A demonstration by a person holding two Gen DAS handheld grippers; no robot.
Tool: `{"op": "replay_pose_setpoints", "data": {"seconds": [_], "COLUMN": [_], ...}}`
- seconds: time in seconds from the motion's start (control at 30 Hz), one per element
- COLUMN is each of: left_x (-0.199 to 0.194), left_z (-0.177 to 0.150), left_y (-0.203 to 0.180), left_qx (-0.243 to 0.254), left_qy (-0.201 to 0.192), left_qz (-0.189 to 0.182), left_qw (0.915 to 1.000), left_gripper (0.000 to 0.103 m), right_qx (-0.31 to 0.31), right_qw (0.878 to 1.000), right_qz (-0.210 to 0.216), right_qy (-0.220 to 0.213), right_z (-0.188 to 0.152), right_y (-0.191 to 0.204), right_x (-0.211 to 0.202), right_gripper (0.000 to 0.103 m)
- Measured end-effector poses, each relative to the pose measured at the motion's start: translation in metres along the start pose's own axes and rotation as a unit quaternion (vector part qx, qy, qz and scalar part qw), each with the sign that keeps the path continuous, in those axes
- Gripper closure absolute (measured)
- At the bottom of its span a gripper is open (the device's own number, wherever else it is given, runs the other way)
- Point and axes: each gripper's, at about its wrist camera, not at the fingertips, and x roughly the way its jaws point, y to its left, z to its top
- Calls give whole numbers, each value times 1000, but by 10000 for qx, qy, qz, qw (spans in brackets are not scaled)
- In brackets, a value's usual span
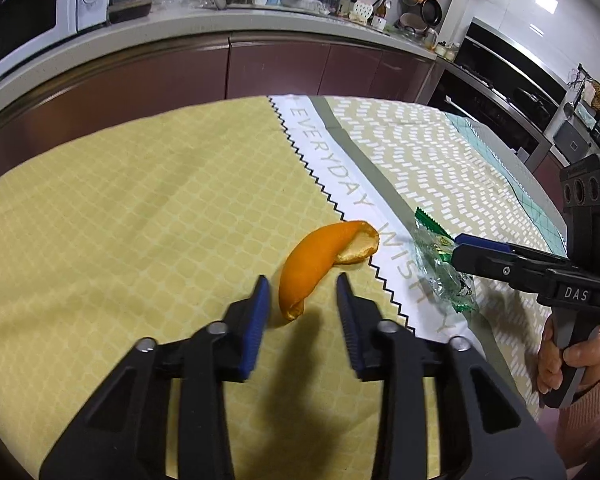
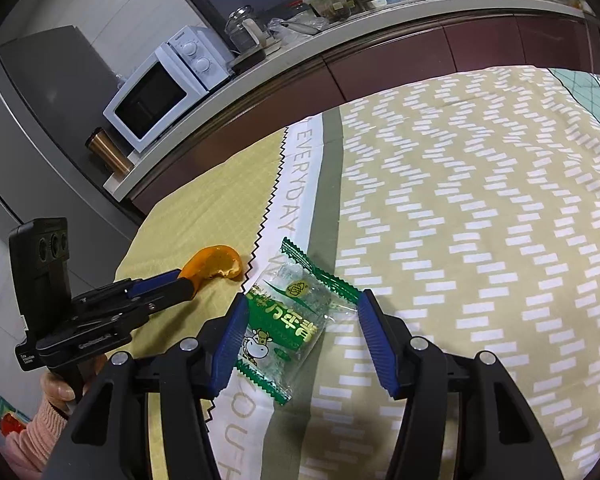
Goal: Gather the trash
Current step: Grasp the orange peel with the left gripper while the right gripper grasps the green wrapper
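A curled orange peel [image 1: 320, 256] lies on the yellow part of the tablecloth. My left gripper [image 1: 303, 280] stands open around the peel's near end, with a gap showing at each blue pad. In the right wrist view the left gripper [image 2: 186, 282] reaches the orange peel [image 2: 216, 266] from the left. A clear and green snack wrapper [image 2: 288, 320] lies flat on the white lettered strip. My right gripper [image 2: 304, 300] is open and straddles it, both pads close to its edges. In the left wrist view the right gripper [image 1: 455, 249] sits over the wrapper [image 1: 444, 268].
The patterned tablecloth [image 1: 140, 200] covers the whole table. Behind it runs a kitchen counter [image 1: 260, 24] crowded with bottles and jars, with a white microwave [image 2: 160, 92] and a copper tumbler [image 2: 108, 156]. A hand in a pink sleeve [image 1: 556, 356] holds each gripper handle.
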Motion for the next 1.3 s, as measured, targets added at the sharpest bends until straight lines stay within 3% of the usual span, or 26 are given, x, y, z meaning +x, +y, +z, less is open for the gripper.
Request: {"op": "replay_pose_setpoints", "data": {"seconds": [0.1, 0.3, 0.53, 0.63, 0.7, 0.8, 1.07, 1.3], "left_x": [3, 1, -11, -17, -23, -29, -50, -70], "left_z": [-3, -8, -16, -19, -22, -25, -37, -48], "left_y": [0, 2, 2, 2, 4, 6, 11, 17], "left_qx": [-20, -89, -157, -201, -256, -303, -374, -483], "left_qy": [51, 5, -98, -138, -184, -237, -395, -494], "left_qz": [5, -20, -2, -31, -48, -67, -49, -2], "left_qw": [10000, 10000, 9998, 9997, 9995, 9992, 9985, 9976], "left_gripper": [83, 88, 89, 90, 90, 91, 91, 92], "right_qx": [13, 254, -46, -216, -339, -300, -323, -604], "right_qw": [10000, 9996, 10000, 9997, 9992, 9994, 9994, 9974], "right_qz": [-47, 49, -39, -109, -184, -139, 139, 392], "right_qy": [-10, -74, 13, 49, 85, 96, 17, -59], "right_z": [0, -3, -6, -6, -7, -8, -10, -9], "right_y": [1, -7, 9, 18, 22, 21, 28, 55], "right_x": [-2, -14, 1, 7, 11, 12, 2, -5], "right_gripper": [48, 44, 43, 49, 66, 77, 86, 88]}}
